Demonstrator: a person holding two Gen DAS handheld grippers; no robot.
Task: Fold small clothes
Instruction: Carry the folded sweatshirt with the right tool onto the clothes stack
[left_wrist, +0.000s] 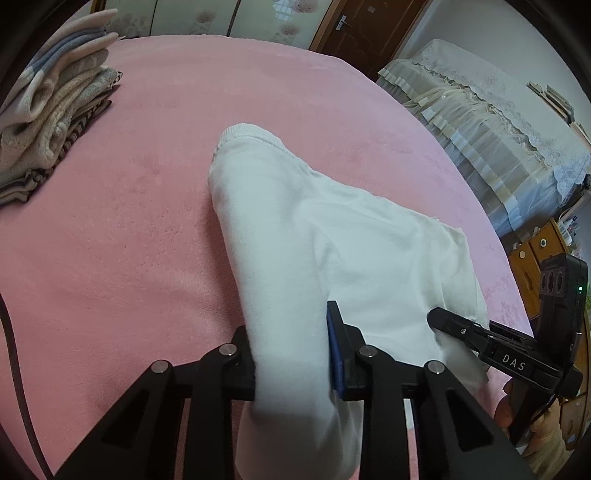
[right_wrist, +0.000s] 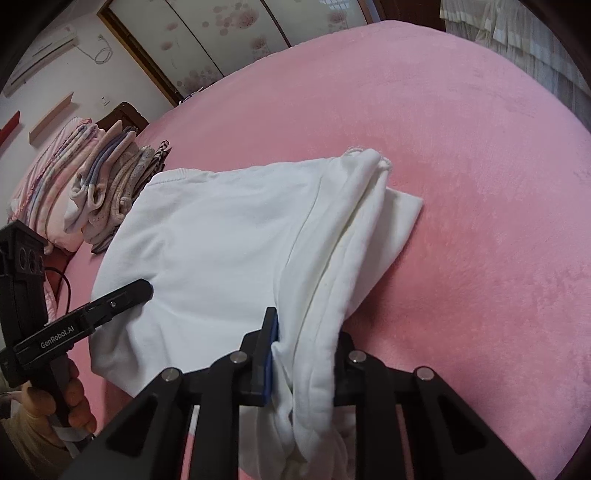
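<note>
A white garment (left_wrist: 332, 229) lies on the pink bed (left_wrist: 129, 221), partly lifted at its near edge. My left gripper (left_wrist: 291, 347) is shut on a fold of the white garment at its left side. My right gripper (right_wrist: 304, 354) is shut on a bunched fold of the same garment (right_wrist: 229, 236) at its right side. In the left wrist view the right gripper (left_wrist: 443, 325) shows at the garment's near right edge. In the right wrist view the left gripper (right_wrist: 142, 290) shows at the garment's near left edge. Both hold the cloth a little above the bed.
A stack of folded clothes (left_wrist: 55, 110) sits at the bed's far left, also in the right wrist view (right_wrist: 107, 184). A lace-covered piece of furniture (left_wrist: 491, 125) and a wooden cabinet (left_wrist: 535, 258) stand beyond the bed's right edge. A dark cable (left_wrist: 11, 350) runs at the left.
</note>
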